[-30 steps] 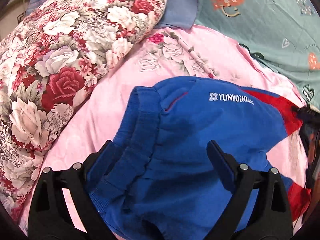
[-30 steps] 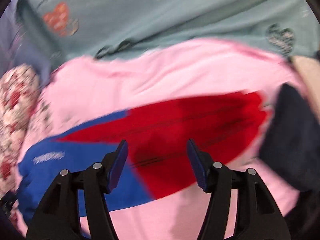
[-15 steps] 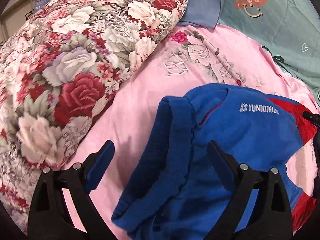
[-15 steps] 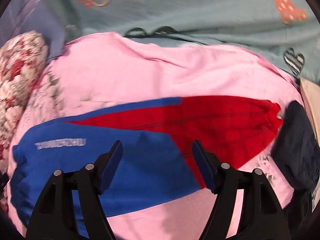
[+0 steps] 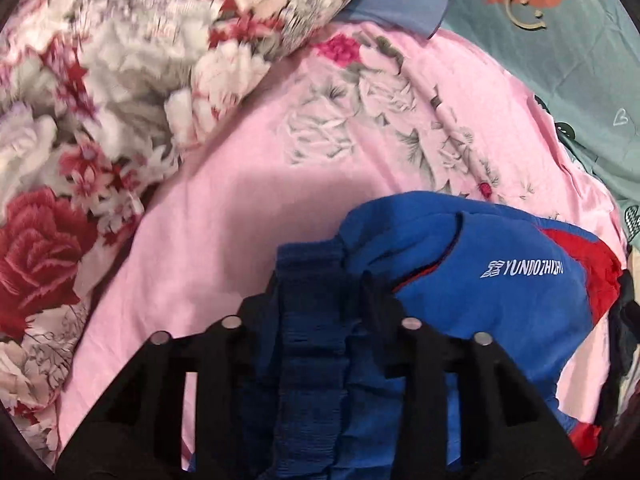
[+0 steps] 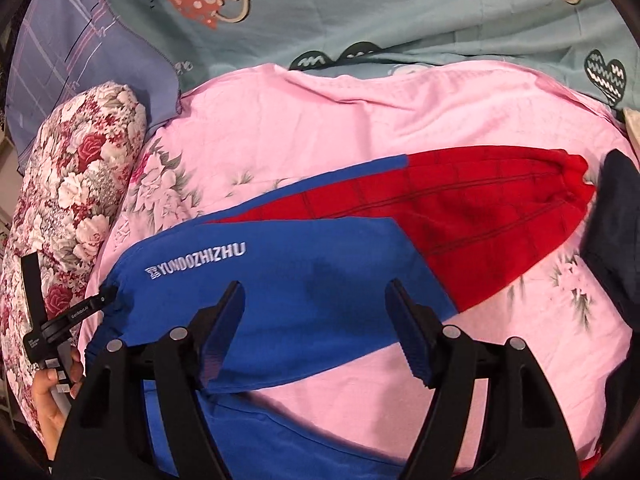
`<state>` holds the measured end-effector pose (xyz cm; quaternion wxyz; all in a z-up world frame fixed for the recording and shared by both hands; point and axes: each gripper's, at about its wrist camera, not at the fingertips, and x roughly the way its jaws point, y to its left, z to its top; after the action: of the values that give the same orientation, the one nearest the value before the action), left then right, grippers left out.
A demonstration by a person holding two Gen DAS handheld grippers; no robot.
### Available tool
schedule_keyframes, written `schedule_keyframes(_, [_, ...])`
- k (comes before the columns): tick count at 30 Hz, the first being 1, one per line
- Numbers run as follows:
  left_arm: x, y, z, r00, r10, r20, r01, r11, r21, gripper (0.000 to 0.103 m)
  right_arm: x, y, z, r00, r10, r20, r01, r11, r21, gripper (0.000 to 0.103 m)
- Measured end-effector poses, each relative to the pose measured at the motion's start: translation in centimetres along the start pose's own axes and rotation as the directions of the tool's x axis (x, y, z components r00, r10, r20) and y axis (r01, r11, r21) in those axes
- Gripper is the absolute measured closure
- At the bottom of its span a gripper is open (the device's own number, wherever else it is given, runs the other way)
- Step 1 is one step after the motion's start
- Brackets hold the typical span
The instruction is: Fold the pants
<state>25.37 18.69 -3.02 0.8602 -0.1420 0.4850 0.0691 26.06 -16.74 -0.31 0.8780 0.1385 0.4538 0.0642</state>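
Note:
Blue and red pants [image 6: 320,264] with white lettering lie across a pink floral sheet [image 6: 360,120], the red leg [image 6: 500,200] stretching right. In the left wrist view, the ribbed blue waistband [image 5: 312,320] is bunched between the jaws of my left gripper [image 5: 320,284], which are closing and press on it. The same left gripper [image 6: 106,292] shows at the pants' left end in the right wrist view, with a hand [image 6: 52,396] behind it. My right gripper [image 6: 316,292] hovers open over the blue upper part of the pants, gripping nothing.
A rose-patterned pillow [image 5: 100,80] lies left of the pants, close to the left gripper. A teal quilt with hearts [image 6: 400,12] and a blue-grey plaid cloth [image 6: 60,52] lie at the back. A dark garment [image 6: 616,220] sits at the red leg's end.
My left gripper slid left to the waistband's edge, and its jaws went from wide apart to closed on the band. The right gripper drew left along the pants, jaws slightly wider.

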Motion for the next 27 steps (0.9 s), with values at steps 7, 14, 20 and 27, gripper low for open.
schedule_keyframes(7, [-6.6, -1.5, 1.0, 0.967, 0.055, 0.248, -0.067, 0.997, 0.042, 0.072, 0.4, -1.0, 1.6, 0.999, -0.019, 0.048, 0.019, 1.000, 0.001, 0.030])
schedule_keyframes(14, [-0.1, 0.1, 1.7, 0.977, 0.186, 0.104, -0.186, 0.982, -0.016, 0.068, 6.6, -1.1, 3.4, 0.998, -0.050, -0.038, 0.048, 0.998, -0.044, 0.030])
schedule_keyframes(20, [0.5, 0.4, 0.7, 0.941, 0.297, 0.164, -0.300, 0.954, -0.008, 0.021, 9.6, -2.0, 3.6, 0.988, -0.136, -0.069, 0.128, 0.986, -0.108, 0.030])
schedule_keyframes(27, [-2.7, -0.2, -0.4, 0.937, 0.296, 0.183, -0.305, 0.952, 0.024, 0.017, 5.3, -8.6, 5.1, 0.989, -0.144, 0.025, 0.137, 0.974, 0.183, 0.030])
